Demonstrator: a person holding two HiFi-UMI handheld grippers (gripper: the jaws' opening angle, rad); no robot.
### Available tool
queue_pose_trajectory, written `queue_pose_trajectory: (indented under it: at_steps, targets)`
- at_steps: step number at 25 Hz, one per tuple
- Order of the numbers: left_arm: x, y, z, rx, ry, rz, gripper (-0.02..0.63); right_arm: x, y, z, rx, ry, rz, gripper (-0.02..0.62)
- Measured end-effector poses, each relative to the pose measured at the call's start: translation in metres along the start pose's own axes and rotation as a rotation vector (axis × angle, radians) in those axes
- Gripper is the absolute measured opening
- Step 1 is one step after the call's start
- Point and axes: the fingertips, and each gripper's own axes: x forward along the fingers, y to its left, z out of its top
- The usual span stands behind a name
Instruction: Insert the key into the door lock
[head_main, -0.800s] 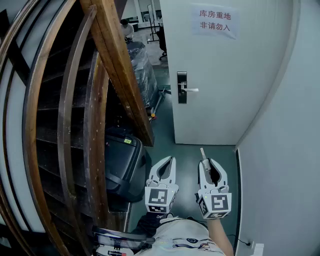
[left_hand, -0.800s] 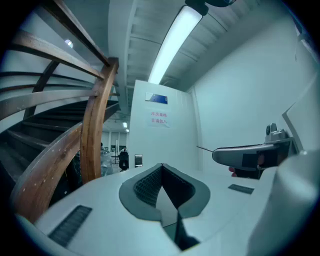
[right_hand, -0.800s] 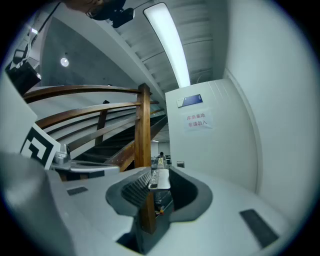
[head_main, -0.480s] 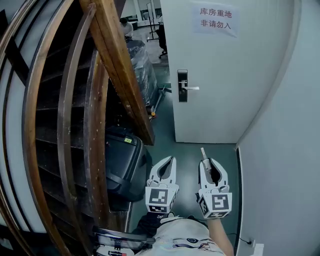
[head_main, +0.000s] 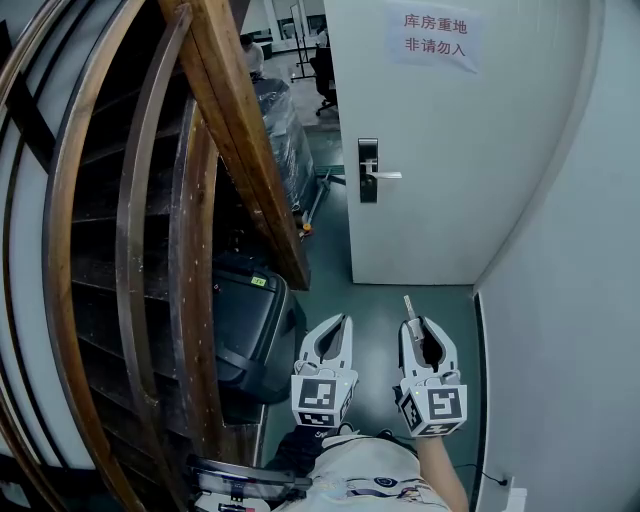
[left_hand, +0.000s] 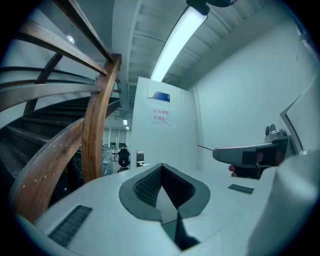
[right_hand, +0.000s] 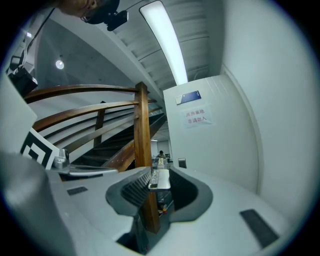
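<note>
The white door (head_main: 450, 150) stands ahead with a dark lock plate (head_main: 368, 171) and a silver handle (head_main: 388, 175) near its left edge. My right gripper (head_main: 420, 326) is held low in front of me, shut on a silver key (head_main: 408, 303) that sticks out past its tips toward the door. In the right gripper view the key (right_hand: 159, 177) lies between the ribbed pads and the lock plate (right_hand: 182, 163) is small and far off. My left gripper (head_main: 334, 326) hangs beside it, shut and holding nothing; in its own view the left gripper (left_hand: 162, 166) tips meet.
A curved wooden stair rail (head_main: 230, 150) fills the left side. A black case (head_main: 245, 325) sits on the floor under it. A pale wall (head_main: 570, 300) closes the right. A paper sign (head_main: 436, 35) is on the door. Wrapped goods (head_main: 285, 130) stand beyond the doorway gap.
Almost nothing: the door and lock sit a touch further right in the head view. Both grippers keep their places and the key stays gripped.
</note>
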Motion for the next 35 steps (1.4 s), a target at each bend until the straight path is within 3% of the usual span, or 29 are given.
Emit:
queue_pose_trajectory:
  at_steps: [19, 25, 35]
  targets:
    - [-0.001, 0.044, -0.054, -0.059, 0.093, -0.024, 0.005, 0.03, 0.025, -0.042, -0.01, 0.092, -0.034, 0.118]
    - [0.044, 0.065, -0.055, -0.039, 0.098, 0.007, 0.005, 0.085, 0.006, -0.047, 0.001, 0.092, -0.003, 0.118]
    - [0.177, 0.102, -0.035, -0.027, 0.078, 0.075, 0.005, 0.213, -0.051, -0.039, 0.01, 0.081, 0.073, 0.118]
